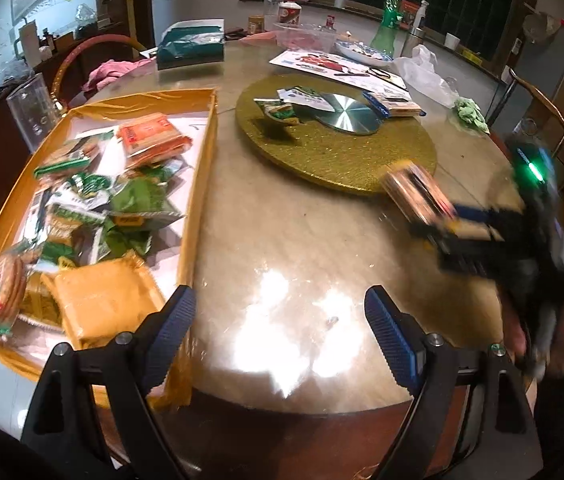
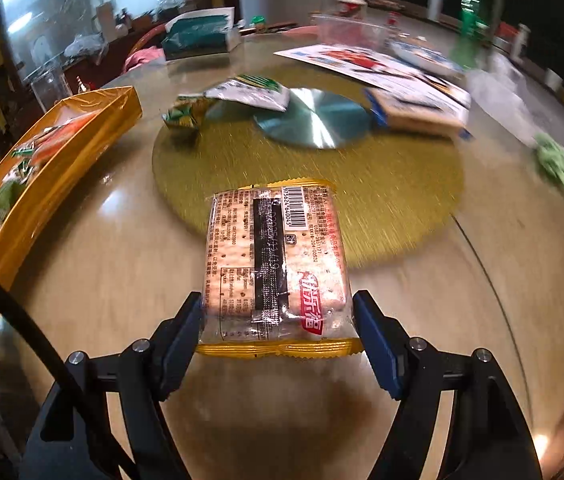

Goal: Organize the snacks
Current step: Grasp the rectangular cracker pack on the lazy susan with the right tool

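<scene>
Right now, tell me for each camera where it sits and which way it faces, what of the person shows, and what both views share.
Left wrist: on the left gripper, jaws open and empty, looking down over the glossy round table, gold cardboard snack box at left; right gripper and a hand at right.
Right wrist: on the right gripper, facing the gold round turntable, pads on a clear cracker packet; no hand visible.
Shared: box, turntable, cracker packet, silver disc.
</scene>
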Available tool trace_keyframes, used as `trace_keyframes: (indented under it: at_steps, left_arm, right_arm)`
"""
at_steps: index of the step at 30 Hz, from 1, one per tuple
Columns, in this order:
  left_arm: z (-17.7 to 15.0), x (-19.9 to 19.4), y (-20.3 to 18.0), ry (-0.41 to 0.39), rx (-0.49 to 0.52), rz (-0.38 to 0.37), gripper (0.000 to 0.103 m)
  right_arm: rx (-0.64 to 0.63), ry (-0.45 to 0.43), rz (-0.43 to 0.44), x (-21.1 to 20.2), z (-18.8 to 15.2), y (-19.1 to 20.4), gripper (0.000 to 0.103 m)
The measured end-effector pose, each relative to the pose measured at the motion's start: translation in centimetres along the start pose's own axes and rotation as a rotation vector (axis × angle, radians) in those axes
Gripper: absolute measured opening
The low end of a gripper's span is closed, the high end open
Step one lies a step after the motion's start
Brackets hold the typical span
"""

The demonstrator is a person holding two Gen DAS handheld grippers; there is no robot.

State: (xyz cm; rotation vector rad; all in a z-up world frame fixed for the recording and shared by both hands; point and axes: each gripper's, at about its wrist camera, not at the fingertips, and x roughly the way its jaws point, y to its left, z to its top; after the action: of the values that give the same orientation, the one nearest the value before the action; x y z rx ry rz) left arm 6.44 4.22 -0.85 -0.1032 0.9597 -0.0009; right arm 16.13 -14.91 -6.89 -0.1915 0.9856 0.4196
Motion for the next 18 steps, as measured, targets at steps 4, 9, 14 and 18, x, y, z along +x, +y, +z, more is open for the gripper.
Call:
trace_keyframes:
  at_steps: [4,9,14,18]
  left_arm:
    - [1.4,1.3,-0.5,0.022,0.019,0.009,0.086]
    - [3.2,2.9,-1.2,0.055,0.024,0.017,0.086]
    - [5.1,4.6,-2.1,0.086,0.038,0.031,0.086]
    - [7.3,6.7,-2.3,0.118,0.026,0.040,0.086]
  right_arm:
    - [0.104,-0.026,-0.069,-2.2,-3.3,-1.6,0.074]
    - [0.209,-0.035,-0.151,-3.4,-5.1,-3.5,0.074]
    - [0.227,-0.023,-0.172,-3.4,-4.8,-4.4,0.074]
    - [0.218,-0.018,-0.171,-3.0,-4.4,-4.7,0.074]
